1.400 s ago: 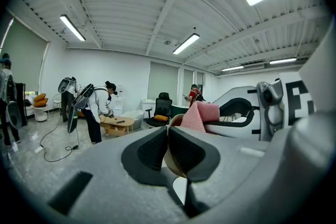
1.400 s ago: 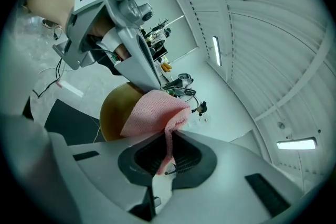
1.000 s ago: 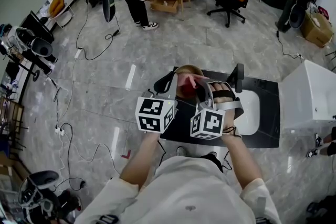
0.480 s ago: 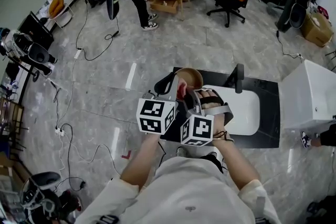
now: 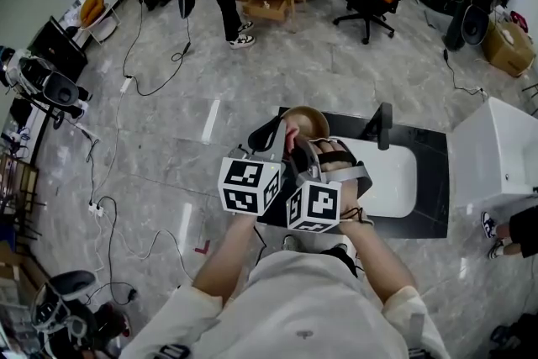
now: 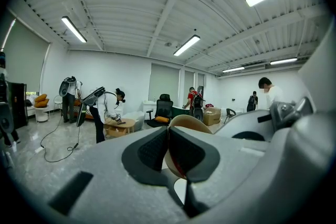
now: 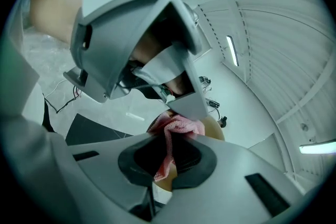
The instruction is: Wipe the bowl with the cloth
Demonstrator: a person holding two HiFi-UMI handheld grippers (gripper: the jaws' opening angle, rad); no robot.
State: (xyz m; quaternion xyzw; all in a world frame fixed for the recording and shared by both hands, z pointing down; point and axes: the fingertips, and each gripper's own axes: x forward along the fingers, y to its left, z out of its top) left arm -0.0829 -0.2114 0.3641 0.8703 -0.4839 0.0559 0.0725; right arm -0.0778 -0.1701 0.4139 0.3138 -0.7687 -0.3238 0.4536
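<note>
Bowl (image 5: 308,121): tan, held clear of the black table (image 5: 429,181), above its near left end and tilted on edge. It rests on nothing.

Left gripper (image 5: 277,135): jaws nearly together, pinching the bowl's rim. In the left gripper view the thin wall of the bowl (image 6: 191,122) stands between the two pads and rises beyond them.

Right gripper (image 5: 306,155): jaws closed on the pink cloth (image 7: 176,128). A fold of it hangs down between the pads, and the bunched part past the tips lies against the tan surface of the bowl (image 7: 214,129). In the head view the cloth (image 5: 291,144) shows only as a reddish patch between the two grippers, at the bowl's near side.

Progress, as a judgement: both pick-ups are done and the wiping stroke is under way, with cloth and bowl in contact.
- No view shows how much of the bowl has been covered.
- No soil or wet mark is visible to gauge it by.
- The side away from the cloth is probably outstanding.
- After that, bowl and cloth have yet to be set down on the table.
</note>
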